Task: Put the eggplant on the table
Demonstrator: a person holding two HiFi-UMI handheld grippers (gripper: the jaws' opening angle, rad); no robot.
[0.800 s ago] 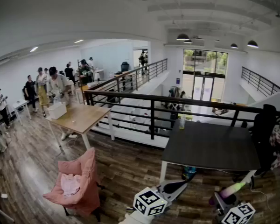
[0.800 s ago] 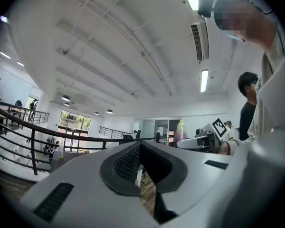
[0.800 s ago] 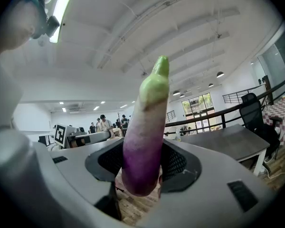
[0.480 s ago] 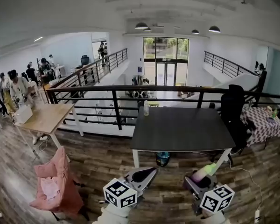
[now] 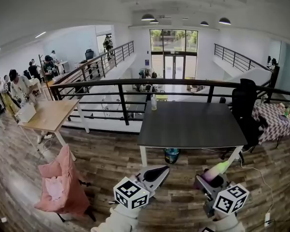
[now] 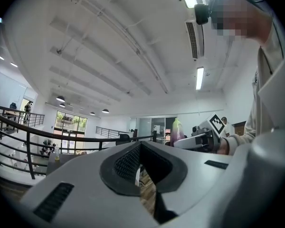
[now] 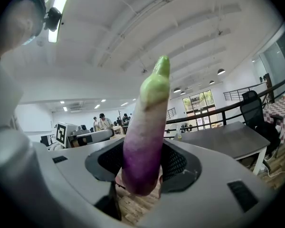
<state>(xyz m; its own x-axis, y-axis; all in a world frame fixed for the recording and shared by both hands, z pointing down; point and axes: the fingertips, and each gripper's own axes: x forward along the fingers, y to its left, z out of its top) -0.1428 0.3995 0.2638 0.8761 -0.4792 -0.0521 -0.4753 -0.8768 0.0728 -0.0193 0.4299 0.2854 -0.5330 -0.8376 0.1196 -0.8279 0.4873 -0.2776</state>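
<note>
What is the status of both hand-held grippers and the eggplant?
Left hand-held gripper shut, empty. Right hand-held gripper grips eggplant. Table ahead, bottle at far corner.

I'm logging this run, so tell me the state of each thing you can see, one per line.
Eggplant: held in the air, green tip up.
Right tongs: shut on eggplant.
Left tongs: shut, empty.
Dark table: bare except one bottle.
Bottle: upright at far edge.

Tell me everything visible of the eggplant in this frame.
The eggplant is slim and smooth, purple at its lower end, fading through white to a pale green tip. It stands nearly upright, tip up, clamped near its purple end in the right gripper. Nothing else touches it. It is held over the wood floor, short of the dark table.
</note>
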